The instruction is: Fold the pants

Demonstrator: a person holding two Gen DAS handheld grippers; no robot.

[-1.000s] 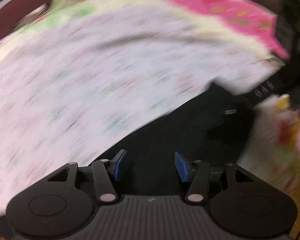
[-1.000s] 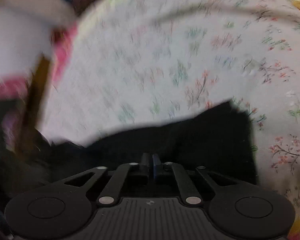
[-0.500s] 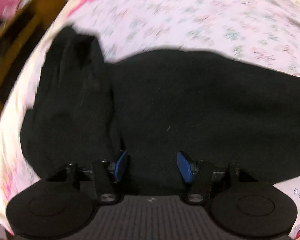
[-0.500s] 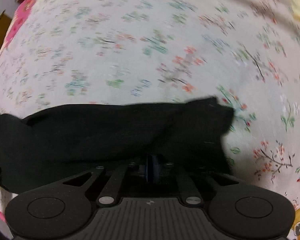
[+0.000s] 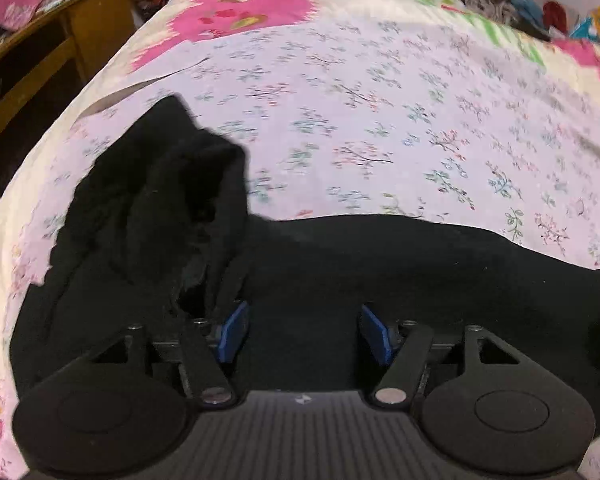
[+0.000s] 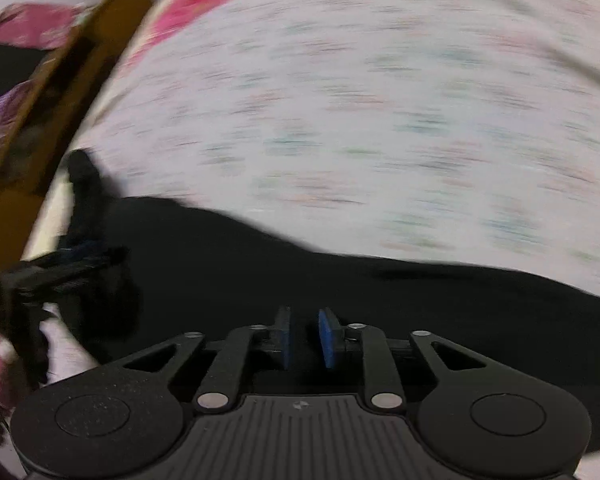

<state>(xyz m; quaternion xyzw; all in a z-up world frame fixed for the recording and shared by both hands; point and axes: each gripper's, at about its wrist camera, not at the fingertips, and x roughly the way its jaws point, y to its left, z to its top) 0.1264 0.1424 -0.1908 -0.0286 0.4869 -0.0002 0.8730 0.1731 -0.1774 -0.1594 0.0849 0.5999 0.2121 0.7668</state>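
Pants (image 5: pixel 340 264), black, are lying across my floral bedsheet (image 5: pixel 380 120), stretching sideways just beyond both of my claws, with one end bunching into a heap at the left near the bed's edge and a wooden shelf (image 5: pixel 60 48) standing beyond it. My left claw (image 5: pixel 302 332) is hanging over the dark cloth with its jaws opening wide and gripping nothing, the blue pads standing clear of the fabric. My right claw (image 6: pixel 305 338) is opening too, its pads parting only narrowly over the pants with no cloth pinched between them, though that view is blurring.
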